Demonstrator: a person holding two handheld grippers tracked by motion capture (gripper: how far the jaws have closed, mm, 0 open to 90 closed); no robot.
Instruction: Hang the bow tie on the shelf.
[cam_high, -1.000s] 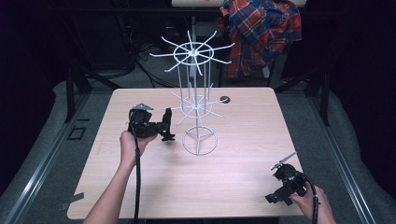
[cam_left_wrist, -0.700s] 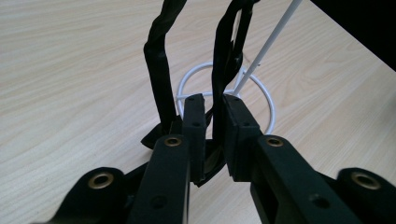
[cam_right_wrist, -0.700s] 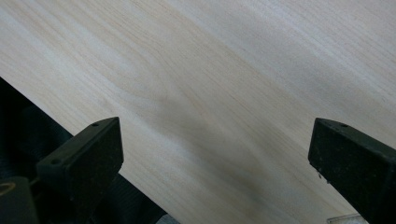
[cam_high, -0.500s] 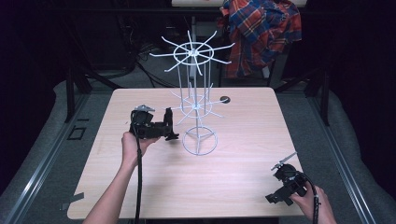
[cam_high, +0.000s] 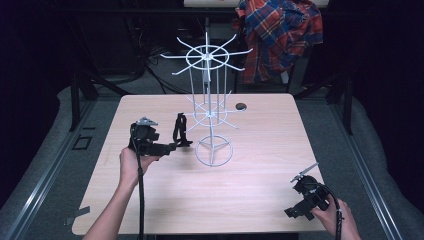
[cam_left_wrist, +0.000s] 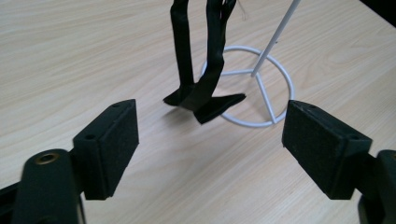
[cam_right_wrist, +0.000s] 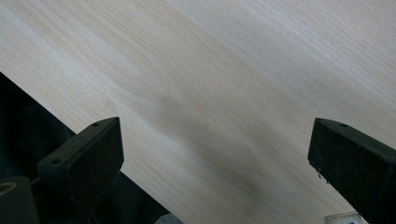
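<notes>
Strap (cam_high: 180, 131), black, is hanging from a lower arm of the white wire rack (cam_high: 212, 107), left of centre in the high view, its loose ends touching down on the worktop (cam_high: 260, 165) just beside the rack's ring base. In the left claw view the strap (cam_left_wrist: 201, 70) is dropping in from the top centre, two bands side by side, ends folding flat on the wood against the ring base (cam_left_wrist: 252, 88).

I am holding my left claw (cam_high: 172, 146) just left of the strap in the high view, pointing toward the rack. Its jaws have just been opening and are now standing wide apart, nothing between the pads; the strap is sitting beyond them, free of both. In its own view the left claw (cam_left_wrist: 210, 142) is showing bare wood in the gap.

My right claw (cam_high: 295, 212) is resting at the lower right of the high view, near the worktop's front edge, well apart from the rack. In the right claw view the right claw (cam_right_wrist: 215, 158) is gaping wide over bare wood, gripping nothing.

Plaid shirt (cam_high: 280, 35) is draping over something at the upper right, behind the worktop.
</notes>
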